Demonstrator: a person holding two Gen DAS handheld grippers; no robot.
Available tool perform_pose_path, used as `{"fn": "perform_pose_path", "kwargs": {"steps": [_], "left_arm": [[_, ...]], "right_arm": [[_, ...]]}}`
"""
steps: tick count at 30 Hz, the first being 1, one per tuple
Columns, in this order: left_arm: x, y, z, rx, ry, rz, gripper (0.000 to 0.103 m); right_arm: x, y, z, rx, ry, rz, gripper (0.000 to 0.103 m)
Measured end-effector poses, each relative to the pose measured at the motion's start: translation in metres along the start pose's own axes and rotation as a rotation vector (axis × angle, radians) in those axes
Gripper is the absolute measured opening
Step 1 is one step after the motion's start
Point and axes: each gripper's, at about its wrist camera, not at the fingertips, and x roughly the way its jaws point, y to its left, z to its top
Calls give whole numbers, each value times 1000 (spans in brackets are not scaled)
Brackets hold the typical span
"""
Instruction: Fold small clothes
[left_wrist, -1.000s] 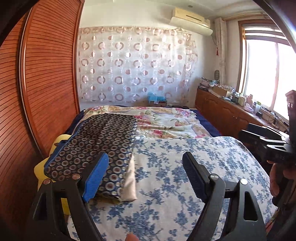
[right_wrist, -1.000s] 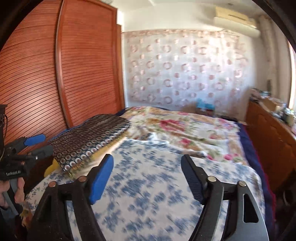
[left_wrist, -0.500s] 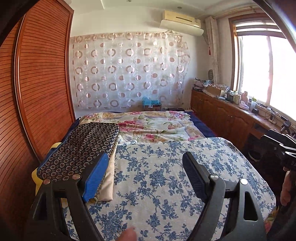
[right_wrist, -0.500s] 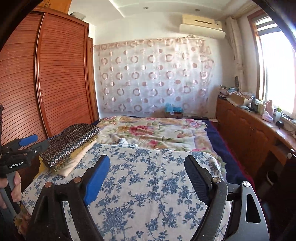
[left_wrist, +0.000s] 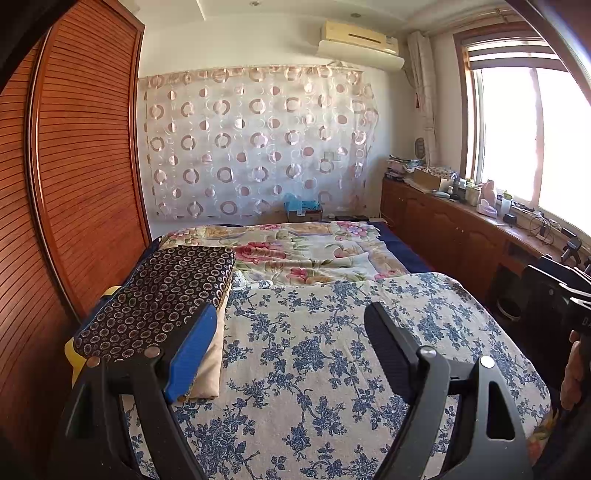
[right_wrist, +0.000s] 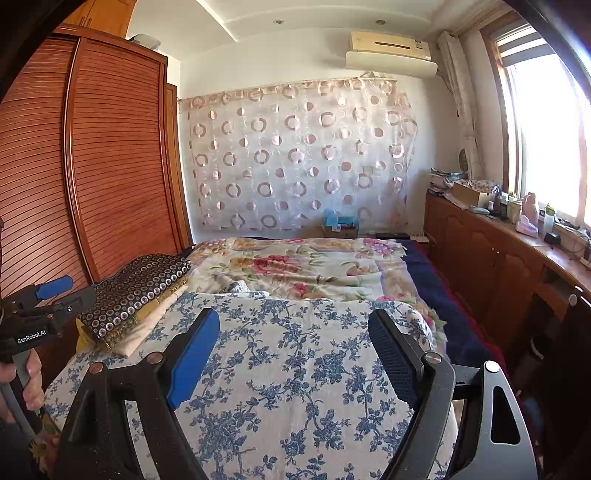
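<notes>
Bedroom in a home: you are facing a bed under flowered covers, a slatted wooden wardrobe, a circle-patterned curtain, a wall air conditioner, and a cluttered wooden cabinet lying below a sunlit window.

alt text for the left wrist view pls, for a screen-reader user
The open, empty left gripper hovers over a blue-floral cloth spread on a bed. A stack of folded clothes, topped by a dark circle-print piece, lies at the bed's left edge beside a wooden wardrobe.
</notes>
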Motion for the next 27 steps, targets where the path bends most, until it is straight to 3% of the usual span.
{"fn": "perform_pose_path", "kwargs": {"steps": [27], "left_arm": [[-14, 0, 4, 8, -35, 5, 83]], "right_arm": [[4, -29, 0, 3, 1, 1, 84]]}}
